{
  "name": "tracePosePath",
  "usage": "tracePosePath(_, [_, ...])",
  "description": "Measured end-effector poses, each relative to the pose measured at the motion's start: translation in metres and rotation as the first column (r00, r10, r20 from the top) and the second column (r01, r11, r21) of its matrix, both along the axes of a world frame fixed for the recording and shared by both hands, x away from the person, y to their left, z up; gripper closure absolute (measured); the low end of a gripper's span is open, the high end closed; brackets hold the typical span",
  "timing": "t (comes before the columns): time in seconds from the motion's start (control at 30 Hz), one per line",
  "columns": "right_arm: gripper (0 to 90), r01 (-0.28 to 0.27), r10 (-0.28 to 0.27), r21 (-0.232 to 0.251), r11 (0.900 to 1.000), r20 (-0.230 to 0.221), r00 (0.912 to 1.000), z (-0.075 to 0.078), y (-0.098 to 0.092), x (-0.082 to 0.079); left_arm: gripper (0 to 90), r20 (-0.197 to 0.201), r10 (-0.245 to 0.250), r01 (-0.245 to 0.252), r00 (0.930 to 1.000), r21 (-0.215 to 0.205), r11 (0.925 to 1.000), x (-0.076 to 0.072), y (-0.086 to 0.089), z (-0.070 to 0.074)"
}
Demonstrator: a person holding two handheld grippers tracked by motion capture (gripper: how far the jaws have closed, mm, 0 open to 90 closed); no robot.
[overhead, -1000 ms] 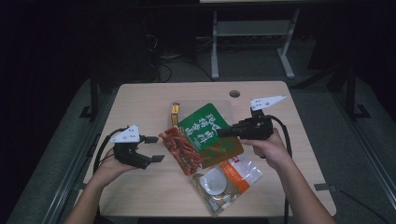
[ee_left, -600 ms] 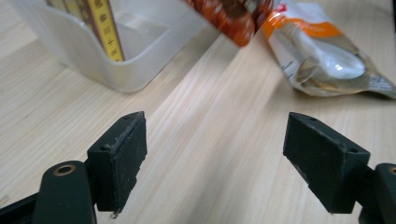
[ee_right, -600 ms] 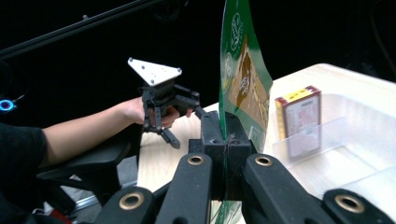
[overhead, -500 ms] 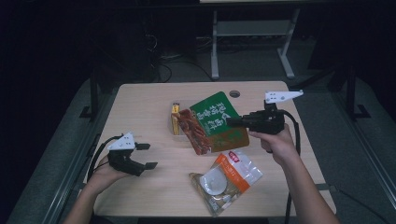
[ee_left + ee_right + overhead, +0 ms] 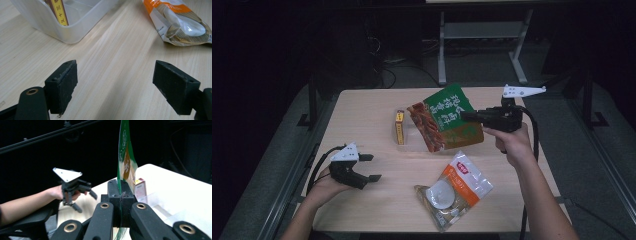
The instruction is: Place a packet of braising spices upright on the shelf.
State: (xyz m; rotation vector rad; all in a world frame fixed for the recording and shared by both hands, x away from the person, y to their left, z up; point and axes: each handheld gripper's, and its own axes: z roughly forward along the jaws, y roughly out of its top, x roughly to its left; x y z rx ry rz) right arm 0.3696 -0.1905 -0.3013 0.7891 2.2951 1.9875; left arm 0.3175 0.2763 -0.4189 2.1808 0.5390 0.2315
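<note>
So the right gripper [image 5: 469,116] had its fingers clamped tight on the edge of the green snack bag [image 5: 446,119], holding it up off the counter [image 5: 362,107] above the clear plastic bin [image 5: 414,145]. From the right gripper view you could see the bag [image 5: 125,162] standing on edge, pinched right between the two black fingers. The bag had a picture of reddish strips on the lower half and green with white characters up top, and it hung tilted over the bin's right side.

Inside the bin was a narrow yellow and brown box [image 5: 399,126], lying along its left wall. Nearer the person, a clear pouch with an orange top [image 5: 455,189] lay flat on the counter, well apart from the bin.

The left gripper [image 5: 370,167] sat low near the front left corner, fingers wide apart after just spreading a bit more, nothing between them. Its own view looked across bare wood toward the bin [image 5: 72,27] and the pouch [image 5: 180,22].
</note>
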Motion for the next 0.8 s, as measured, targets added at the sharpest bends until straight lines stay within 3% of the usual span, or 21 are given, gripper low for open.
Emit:
tracePosePath(0.43, [90.0, 0.046, -0.046, 0.002, 0.999, -0.012, 0.9989, 0.006, 0.008, 0.027, 19.3, 0.002, -0.014, 0.014, 0.9999, 0.004, 0.9999, 0.0, -0.003, -0.002])
tracePosePath(0.8, [90.0, 0.086, -0.088, -0.046, 0.995, -0.034, 0.9955, 0.003, 0.019, 0.041, 19.1, -0.006, -0.021, 0.021, 0.9998, 0.008, 0.9998, 0.0, -0.003, -0.002])
